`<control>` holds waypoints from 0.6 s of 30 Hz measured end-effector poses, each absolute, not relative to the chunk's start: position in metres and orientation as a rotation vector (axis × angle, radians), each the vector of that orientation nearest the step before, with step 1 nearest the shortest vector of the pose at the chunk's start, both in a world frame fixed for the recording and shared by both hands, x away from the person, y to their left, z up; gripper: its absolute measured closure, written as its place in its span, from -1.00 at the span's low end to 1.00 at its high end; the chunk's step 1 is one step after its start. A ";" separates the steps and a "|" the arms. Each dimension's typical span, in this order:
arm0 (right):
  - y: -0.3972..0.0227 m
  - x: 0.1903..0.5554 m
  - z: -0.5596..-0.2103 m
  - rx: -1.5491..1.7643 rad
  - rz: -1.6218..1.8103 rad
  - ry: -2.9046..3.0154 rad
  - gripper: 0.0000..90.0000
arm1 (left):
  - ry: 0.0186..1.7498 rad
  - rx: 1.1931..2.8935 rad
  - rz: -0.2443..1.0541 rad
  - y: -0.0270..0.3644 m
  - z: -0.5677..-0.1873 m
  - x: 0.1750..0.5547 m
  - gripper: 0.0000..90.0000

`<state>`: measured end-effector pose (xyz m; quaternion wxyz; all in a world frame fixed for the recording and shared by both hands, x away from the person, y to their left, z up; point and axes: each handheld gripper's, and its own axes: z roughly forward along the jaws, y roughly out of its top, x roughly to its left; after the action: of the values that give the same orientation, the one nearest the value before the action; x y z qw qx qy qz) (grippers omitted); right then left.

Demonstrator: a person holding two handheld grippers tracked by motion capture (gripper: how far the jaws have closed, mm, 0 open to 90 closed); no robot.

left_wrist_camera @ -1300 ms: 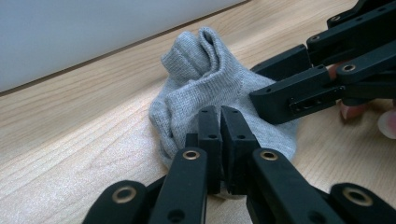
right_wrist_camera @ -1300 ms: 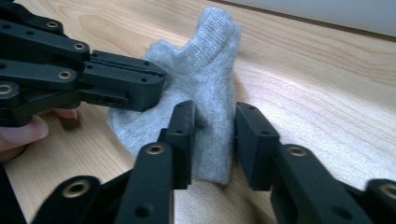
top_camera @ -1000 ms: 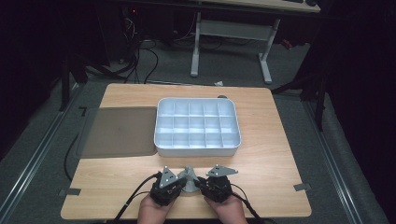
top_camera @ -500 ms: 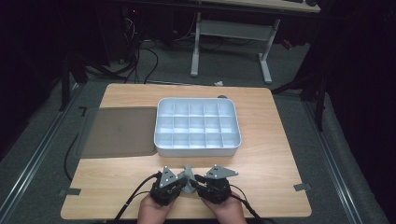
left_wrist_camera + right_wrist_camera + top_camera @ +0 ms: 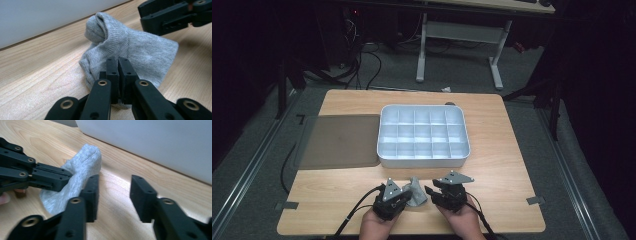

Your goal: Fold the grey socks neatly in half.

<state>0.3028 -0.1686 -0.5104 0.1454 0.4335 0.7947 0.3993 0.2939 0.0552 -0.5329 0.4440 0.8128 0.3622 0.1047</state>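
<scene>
At the table's near edge, the left gripper [image 5: 118, 72] pinches the small grey knitted sock [image 5: 140, 52]. The right gripper [image 5: 113, 197], whose jaws have just been opening, stands half open, holding nothing. Gripped at one edge, the limp sock could sag or slip free during lifting.

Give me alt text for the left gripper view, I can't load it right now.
The left gripper, jaws shut, pinches the near edge of a crumpled grey sock lying on the wooden table. The right gripper sits just beyond the sock at upper right, and the white tray's wall runs along the top left.
</scene>
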 end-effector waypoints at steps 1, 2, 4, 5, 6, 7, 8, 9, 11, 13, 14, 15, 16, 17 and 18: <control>-0.168 0.303 -0.510 1.240 1.142 2.286 0.52 | 0.897 2.016 0.259 0.055 -0.533 0.294 0.94; -0.166 0.304 -0.509 1.232 1.142 2.283 0.64 | 0.897 2.016 0.259 0.055 -0.533 0.294 0.94; -0.164 0.307 -0.509 1.227 1.144 2.294 0.79 | 0.896 2.018 0.264 0.055 -0.533 0.294 0.94; -0.162 0.307 -0.510 1.219 1.125 2.302 0.85 | 0.893 2.022 0.266 0.055 -0.533 0.294 0.94; -0.162 0.306 -0.511 1.215 1.121 2.298 0.88 | 0.893 2.023 0.269 0.055 -0.533 0.294 0.94; -0.162 0.304 -0.512 1.210 1.128 2.298 0.91 | 0.892 2.024 0.271 0.055 -0.533 0.293 0.94; -0.162 0.302 -0.514 1.208 1.144 2.303 0.92 | 0.892 2.024 0.271 0.054 -0.533 0.293 0.94; -0.162 0.302 -0.514 1.208 1.144 2.303 0.92 | 0.892 2.024 0.271 0.054 -0.533 0.293 0.94; -0.160 0.298 -0.516 1.201 1.144 2.320 0.93 | 0.893 2.023 0.273 0.054 -0.533 0.293 0.94; -0.158 0.297 -0.518 1.192 1.129 2.328 0.95 | 0.892 2.024 0.274 0.054 -0.533 0.293 0.94; -0.158 0.297 -0.519 1.194 1.136 2.333 0.95 | 0.892 2.025 0.275 0.054 -0.533 0.293 0.94; -0.157 0.297 -0.520 1.198 1.135 2.339 0.96 | 0.892 2.025 0.276 0.054 -0.533 0.293 0.94; -0.157 0.297 -0.521 1.194 1.134 2.349 0.97 | 0.892 2.025 0.276 0.054 -0.533 0.293 0.94; -0.157 0.297 -0.521 1.194 1.134 2.349 0.97 | 0.892 2.025 0.276 0.054 -0.533 0.293 0.94; -0.153 0.297 -0.524 1.185 1.128 2.365 0.97 | 0.892 2.025 0.275 0.054 -0.533 0.293 0.94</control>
<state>0.2971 -0.1530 -0.5236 0.1326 0.4086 0.8151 0.3887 0.2929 0.0540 -0.5326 0.4404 0.8153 0.3593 0.1106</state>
